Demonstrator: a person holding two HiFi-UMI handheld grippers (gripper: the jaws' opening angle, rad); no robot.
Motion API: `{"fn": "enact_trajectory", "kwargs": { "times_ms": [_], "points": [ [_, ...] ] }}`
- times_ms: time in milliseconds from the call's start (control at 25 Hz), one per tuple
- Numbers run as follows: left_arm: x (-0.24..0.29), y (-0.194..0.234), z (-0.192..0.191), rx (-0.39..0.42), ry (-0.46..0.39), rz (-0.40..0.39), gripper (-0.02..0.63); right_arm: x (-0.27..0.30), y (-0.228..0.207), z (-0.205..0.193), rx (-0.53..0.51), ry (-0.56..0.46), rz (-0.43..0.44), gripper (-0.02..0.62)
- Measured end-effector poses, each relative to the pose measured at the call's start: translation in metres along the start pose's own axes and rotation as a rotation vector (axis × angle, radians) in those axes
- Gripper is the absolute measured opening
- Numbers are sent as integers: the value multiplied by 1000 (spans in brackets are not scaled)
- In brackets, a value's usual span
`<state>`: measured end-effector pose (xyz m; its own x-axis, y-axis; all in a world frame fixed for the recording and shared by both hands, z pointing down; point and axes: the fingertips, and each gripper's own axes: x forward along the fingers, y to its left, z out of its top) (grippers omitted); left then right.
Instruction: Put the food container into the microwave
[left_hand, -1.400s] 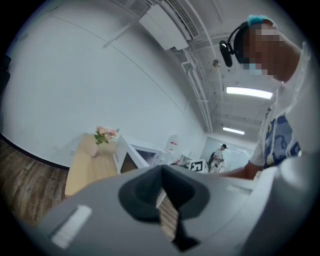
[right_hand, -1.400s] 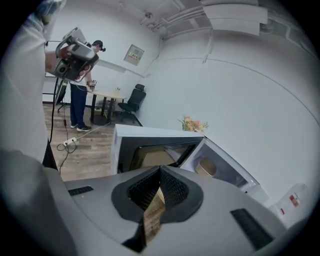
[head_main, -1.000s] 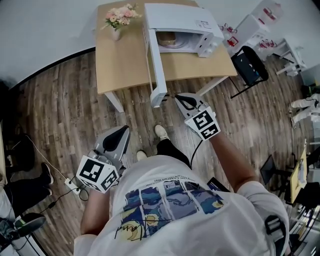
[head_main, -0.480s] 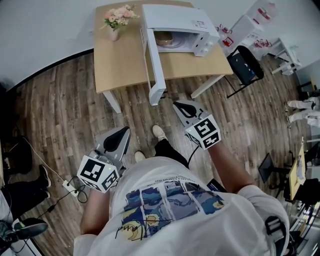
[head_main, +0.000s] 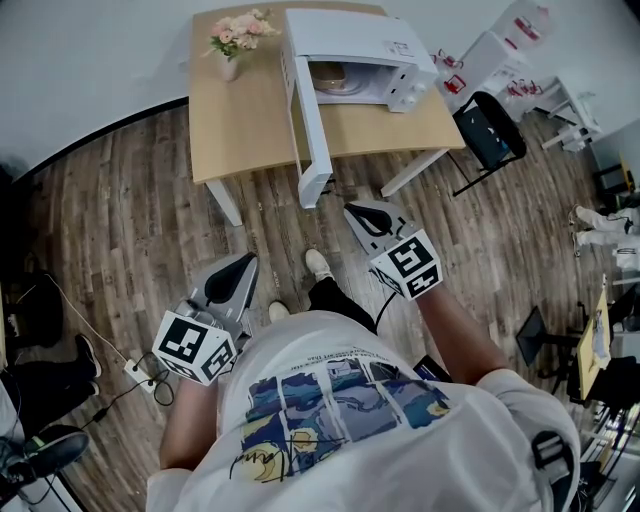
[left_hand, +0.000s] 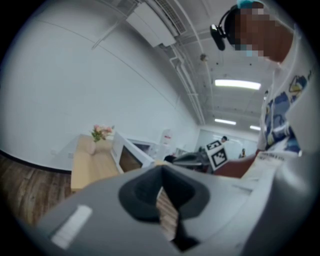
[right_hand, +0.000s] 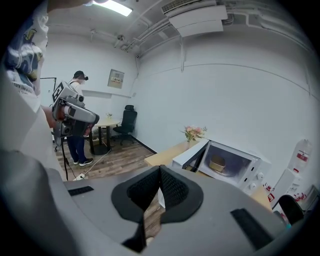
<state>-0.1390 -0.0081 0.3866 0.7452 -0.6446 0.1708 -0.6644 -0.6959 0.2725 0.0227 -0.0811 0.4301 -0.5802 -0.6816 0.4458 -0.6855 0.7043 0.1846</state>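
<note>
now the food container (head_main: 333, 77) sits in the microwave (head_main: 352, 36), left tongs (head_main: 247, 260) and right tongs (head_main: 351, 208) closed, empty.

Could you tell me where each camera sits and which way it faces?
Head view: on the person's head, facing steeply down; shows shirt, left gripper, right gripper, open microwave.
Left gripper view: rides the left gripper, facing the table; shut fingers show.
Right gripper view: likewise, facing the microwave; shut fingers.
All share microwave, flowers.

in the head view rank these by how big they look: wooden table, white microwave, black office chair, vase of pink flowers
1. light wooden table
2. white microwave, counting its open door
3. black office chair
4. vase of pink flowers, clearly the smallest
</note>
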Motion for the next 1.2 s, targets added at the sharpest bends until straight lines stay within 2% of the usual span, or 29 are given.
{"fn": "enact_trajectory", "kwargs": {
  "times_ms": [760,1200],
  "points": [
    [12,6,2,-11,22,12,8,1,-5,20,20,-55,37,8],
    [46,12,7,-13,45,10,8,3,-40,13,47,-68,22,8]
  ]
}}
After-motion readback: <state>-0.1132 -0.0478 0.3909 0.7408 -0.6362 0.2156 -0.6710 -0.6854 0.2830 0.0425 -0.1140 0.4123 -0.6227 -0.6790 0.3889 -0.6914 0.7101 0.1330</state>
